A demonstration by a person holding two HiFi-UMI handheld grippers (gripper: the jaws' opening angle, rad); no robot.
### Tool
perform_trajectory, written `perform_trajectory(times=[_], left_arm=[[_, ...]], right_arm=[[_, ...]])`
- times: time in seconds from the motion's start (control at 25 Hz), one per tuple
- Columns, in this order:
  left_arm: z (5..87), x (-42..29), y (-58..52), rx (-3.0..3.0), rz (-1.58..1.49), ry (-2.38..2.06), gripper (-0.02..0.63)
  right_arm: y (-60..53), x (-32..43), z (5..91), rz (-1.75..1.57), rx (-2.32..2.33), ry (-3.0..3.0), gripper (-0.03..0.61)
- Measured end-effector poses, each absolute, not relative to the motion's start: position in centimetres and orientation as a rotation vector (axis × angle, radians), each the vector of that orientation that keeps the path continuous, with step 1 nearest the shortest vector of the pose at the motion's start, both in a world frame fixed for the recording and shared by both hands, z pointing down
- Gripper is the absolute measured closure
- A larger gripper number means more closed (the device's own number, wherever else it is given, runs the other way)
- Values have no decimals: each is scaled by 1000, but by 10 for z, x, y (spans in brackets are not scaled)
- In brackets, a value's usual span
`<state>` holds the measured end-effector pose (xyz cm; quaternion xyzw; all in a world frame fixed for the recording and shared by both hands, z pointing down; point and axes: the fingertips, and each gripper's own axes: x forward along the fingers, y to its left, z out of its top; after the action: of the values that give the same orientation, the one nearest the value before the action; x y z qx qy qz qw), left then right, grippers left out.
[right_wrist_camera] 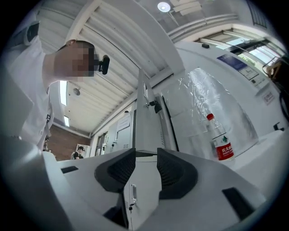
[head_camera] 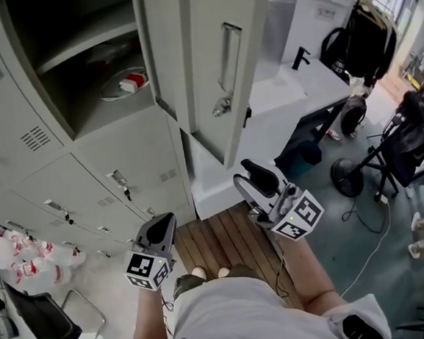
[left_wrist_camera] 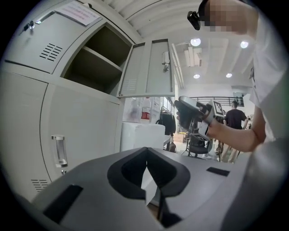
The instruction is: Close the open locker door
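The open locker door swings out from the grey locker bank, its handle facing right. It shows from its inner side in the left gripper view and edge-on in the right gripper view. The open compartment holds a shelf and a small red-and-white pack. My right gripper hangs below the door's lower edge, apart from it. Its jaws are open, nothing between them. My left gripper is low in front of the lower lockers, its jaws shut and empty.
A wooden pallet lies underfoot. A white counter stands right of the door, with a red-labelled bottle on it. A floor fan, cables and black bags are to the right. A folding chair stands lower left.
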<state>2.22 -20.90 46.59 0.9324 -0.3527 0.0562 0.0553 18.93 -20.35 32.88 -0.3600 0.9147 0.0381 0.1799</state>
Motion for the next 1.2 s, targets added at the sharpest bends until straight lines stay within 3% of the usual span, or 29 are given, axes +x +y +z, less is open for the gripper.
perform_trajectory(times=[0.52,1.2], left_arm=[[485,-1,-159,2629,165,-1430,611],[486,-62,-130,2521,142,-1558,611]], right_arm=[[-211,172,319,111,-713,2642,443],[-206,124,310,114,-724,2609,439]])
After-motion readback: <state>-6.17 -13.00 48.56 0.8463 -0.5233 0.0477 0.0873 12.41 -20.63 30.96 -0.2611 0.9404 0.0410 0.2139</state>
